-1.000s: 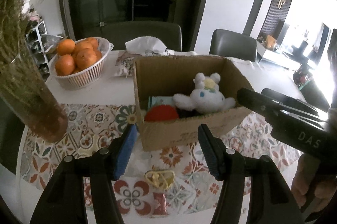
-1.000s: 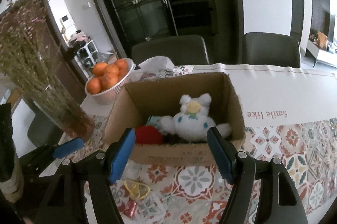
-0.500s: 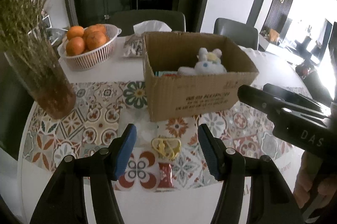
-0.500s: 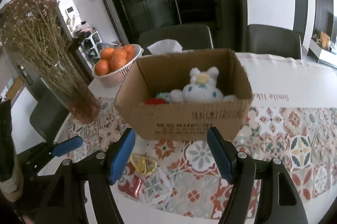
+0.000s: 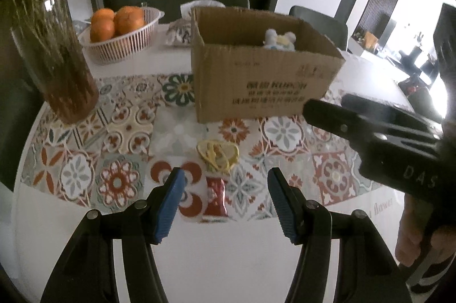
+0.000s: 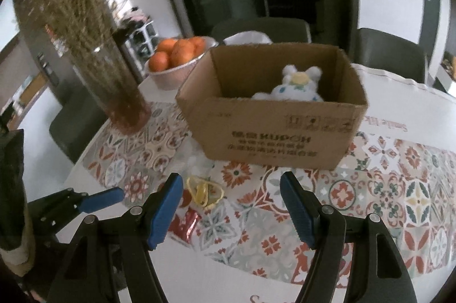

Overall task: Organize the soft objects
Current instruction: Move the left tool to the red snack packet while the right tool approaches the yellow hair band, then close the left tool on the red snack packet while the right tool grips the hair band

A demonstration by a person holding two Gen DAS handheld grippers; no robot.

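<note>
The left gripper (image 5: 225, 189) hangs above the bench (image 5: 216, 254) with its blue-padded fingers spread wide and nothing between them. Just ahead of its fingertips, roughly centred in the gap, lies a small red packet (image 5: 215, 199), and a little farther ahead a yellow-rimmed transparent pouch (image 5: 218, 156) rests on the patterned cloth (image 5: 119, 132). Beyond the pouch stands an open cardboard box (image 5: 262, 83), and only the head of a white plush toy (image 5: 279, 39) shows over its near wall. Ahead and to the left of this gripper are a glass vase of dried stems (image 5: 57, 55) and a white basket of oranges (image 5: 119, 29). The right gripper (image 6: 230, 206) is likewise wide open and empty, hovering over the cloth beside the left one, whose blue fingertip shows at its lower left. From the right wrist view the pouch (image 6: 203, 190) lies just inside its left finger, the red packet (image 6: 185, 221) is partly hidden behind that finger, and the box (image 6: 273, 126) sits straight ahead, well apart from the tips. The plush toy (image 6: 297, 88) sits inside the box against its far right corner. The vase (image 6: 114, 86) stands ahead to the left, and the orange basket (image 6: 176, 61) lies behind the box's left corner.
</note>
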